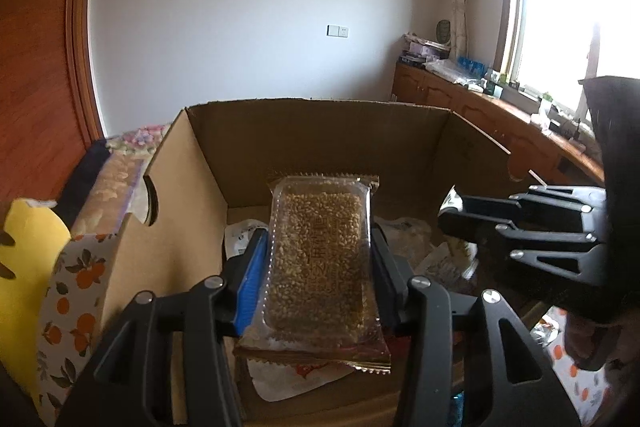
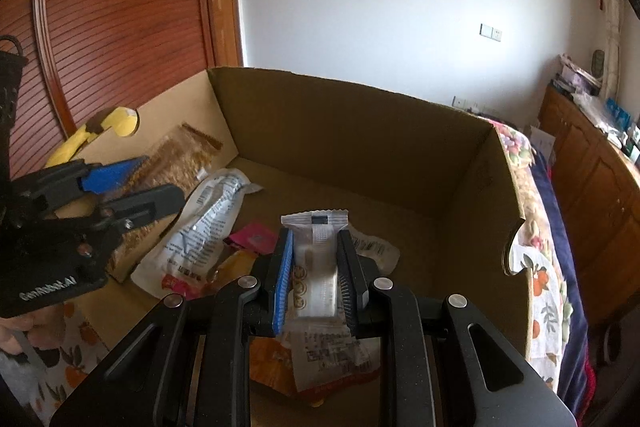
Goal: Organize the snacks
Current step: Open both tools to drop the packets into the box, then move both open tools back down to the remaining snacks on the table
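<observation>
Left wrist: box rim [image 1: 320, 105] nr tool [image 1: 318, 259]

A bed carries everything, spread with an orange-fruit print cloth [image 2: 540, 283] over a navy blanket [image 2: 568, 267] at its far side; directly on the cloth stands an open cardboard box [image 1: 320, 139], its floor strewn with snack packets [image 2: 200, 227]; just beside the box's left wall a yellow plush toy [image 1: 28, 255] lies on the bedding; a floral pillow [image 1: 140, 139] shows behind that corner.

Wooden cabinet [image 1: 448, 91], window [image 1: 568, 27], louvered door [image 2: 120, 7]
</observation>
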Motion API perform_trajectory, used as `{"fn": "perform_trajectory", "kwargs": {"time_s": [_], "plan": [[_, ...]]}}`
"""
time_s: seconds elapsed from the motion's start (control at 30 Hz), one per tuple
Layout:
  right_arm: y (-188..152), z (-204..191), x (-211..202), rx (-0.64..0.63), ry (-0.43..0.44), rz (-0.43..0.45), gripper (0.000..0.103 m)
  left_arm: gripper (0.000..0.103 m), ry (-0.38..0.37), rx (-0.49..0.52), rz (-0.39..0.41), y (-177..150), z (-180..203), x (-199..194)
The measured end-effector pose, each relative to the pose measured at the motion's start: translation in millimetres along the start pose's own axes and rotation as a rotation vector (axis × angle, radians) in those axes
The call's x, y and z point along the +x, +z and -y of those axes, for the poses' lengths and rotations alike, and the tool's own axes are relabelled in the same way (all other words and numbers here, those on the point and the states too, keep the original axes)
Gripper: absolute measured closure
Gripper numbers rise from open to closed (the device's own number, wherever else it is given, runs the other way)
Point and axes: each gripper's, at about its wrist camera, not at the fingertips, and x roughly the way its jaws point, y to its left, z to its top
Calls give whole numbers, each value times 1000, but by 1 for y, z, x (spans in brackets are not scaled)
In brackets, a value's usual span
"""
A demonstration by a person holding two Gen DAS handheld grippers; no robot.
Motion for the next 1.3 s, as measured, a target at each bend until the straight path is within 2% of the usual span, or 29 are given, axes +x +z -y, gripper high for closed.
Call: {"fn": "perform_trajectory", "kwargs": {"time_s": [0.5,0.83,1.03,1.17,1.3], "plan": [[1,-1,2,2,-19,-25,79,51,-4,7,18,-3,3,-4],[-1,-4,-4,-14,-44,7,71,51,-15,8,31,-6,2,-9],[-3,-10,-54,-35,-53,109,66,50,-10,8,27,-5,6,-12],[-19,-12,-87,-35,-52,130,58,49,-7,19,41,0,11,-23],[-38,-11,-107,-21,-51,112,56,48,-9,29,59,2,18,-44]]}}
